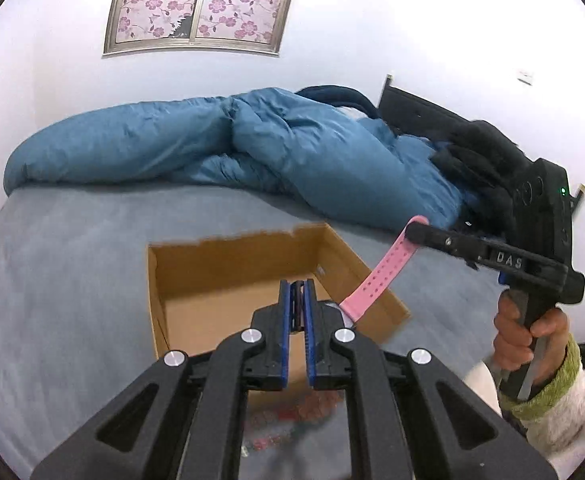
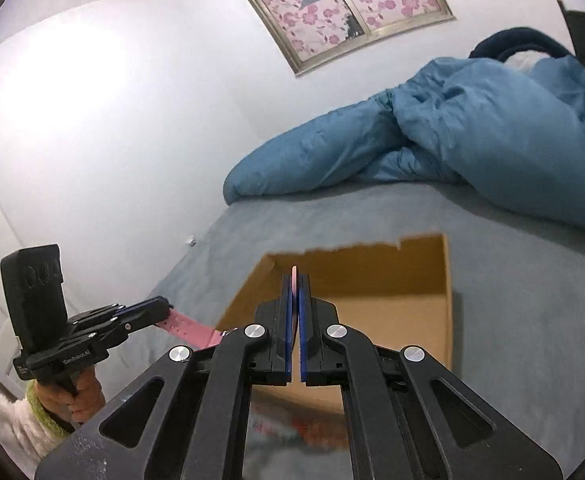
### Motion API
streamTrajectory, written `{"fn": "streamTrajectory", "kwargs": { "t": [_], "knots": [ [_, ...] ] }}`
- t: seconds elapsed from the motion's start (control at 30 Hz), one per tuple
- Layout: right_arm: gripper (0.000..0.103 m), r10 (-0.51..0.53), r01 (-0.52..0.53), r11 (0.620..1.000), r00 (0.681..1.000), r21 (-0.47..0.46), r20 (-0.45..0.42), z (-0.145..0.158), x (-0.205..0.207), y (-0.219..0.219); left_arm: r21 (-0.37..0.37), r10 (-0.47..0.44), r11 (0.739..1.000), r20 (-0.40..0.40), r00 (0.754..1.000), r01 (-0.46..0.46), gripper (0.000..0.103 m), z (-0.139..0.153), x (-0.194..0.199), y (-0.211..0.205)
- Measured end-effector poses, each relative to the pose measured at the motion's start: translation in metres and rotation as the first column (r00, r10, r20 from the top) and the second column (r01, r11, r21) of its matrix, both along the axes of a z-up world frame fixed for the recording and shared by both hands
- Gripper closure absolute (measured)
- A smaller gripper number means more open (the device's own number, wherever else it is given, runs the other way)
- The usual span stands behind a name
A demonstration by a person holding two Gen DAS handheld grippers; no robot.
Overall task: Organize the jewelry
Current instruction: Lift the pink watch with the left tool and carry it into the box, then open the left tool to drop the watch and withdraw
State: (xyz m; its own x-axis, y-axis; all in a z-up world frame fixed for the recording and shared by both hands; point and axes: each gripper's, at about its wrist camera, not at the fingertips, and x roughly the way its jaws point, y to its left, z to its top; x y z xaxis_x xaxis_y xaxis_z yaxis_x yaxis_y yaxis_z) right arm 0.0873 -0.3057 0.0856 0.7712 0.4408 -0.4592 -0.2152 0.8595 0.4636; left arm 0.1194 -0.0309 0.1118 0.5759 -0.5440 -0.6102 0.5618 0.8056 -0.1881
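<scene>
Both of my grippers are pinched onto the same pink strap (image 1: pixel 376 276), one at each end. From the left wrist camera, my left gripper (image 1: pixel 298 292) has its blue-lined fingers nearly together with something thin and dark clamped between them, and the strap runs out from just to the right of those fingers, up and to the right. Its far tip sits in the right gripper (image 1: pixel 414 232), which reaches in from the right edge with its fingers closed on it.

From the right wrist camera, the right gripper (image 2: pixel 295 280) shows a thin pink edge of strap squeezed between its narrow fingers. The left gripper (image 2: pixel 164 306) comes in low on the left, clamped on the other end, and the strap (image 2: pixel 190 328) stretches between them, partly hidden behind my right fingers.

One open cardboard box (image 1: pixel 232 264) sits on the grey bedsheet (image 1: pixel 64 264) directly beyond both grippers, so the strap hangs above its near side. What I can see of the box floor is bare brown card. Beyond it lies a rumpled blue duvet (image 1: pixel 252 144).
</scene>
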Motion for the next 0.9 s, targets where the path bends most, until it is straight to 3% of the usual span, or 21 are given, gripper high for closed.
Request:
{"fn": "streamTrajectory", "kwargs": {
  "t": [0.17,0.33,0.4,0.67,0.9],
  "knots": [
    [0.102,-0.067,0.060,0.996,0.990,-0.060,-0.123,-0.034,0.081,0.010,0.152,0.071,0.987,-0.096,0.993,-0.056,0.098,-0.040,0.094,-0.036],
    [0.102,-0.142,0.120,0.989,0.939,-0.087,-0.313,-0.080,0.137,0.003,0.312,0.153,0.946,-0.194,0.969,-0.087,0.098,-0.094,0.159,-0.060],
    [0.102,-0.152,0.127,0.988,0.914,-0.091,-0.377,-0.094,0.149,-0.002,0.336,0.169,0.937,-0.212,0.963,-0.090,0.098,-0.103,0.172,-0.063],
    [0.101,-0.157,0.090,0.984,0.853,-0.156,-0.498,-0.126,0.170,0.001,0.447,0.237,0.888,-0.247,0.940,-0.107,0.097,-0.136,0.198,-0.075],
    [0.091,-0.164,0.066,0.976,0.845,-0.206,-0.508,-0.128,0.175,0.007,0.470,0.281,0.872,-0.256,0.925,-0.135,0.096,-0.145,0.199,-0.067]
  ]
}}
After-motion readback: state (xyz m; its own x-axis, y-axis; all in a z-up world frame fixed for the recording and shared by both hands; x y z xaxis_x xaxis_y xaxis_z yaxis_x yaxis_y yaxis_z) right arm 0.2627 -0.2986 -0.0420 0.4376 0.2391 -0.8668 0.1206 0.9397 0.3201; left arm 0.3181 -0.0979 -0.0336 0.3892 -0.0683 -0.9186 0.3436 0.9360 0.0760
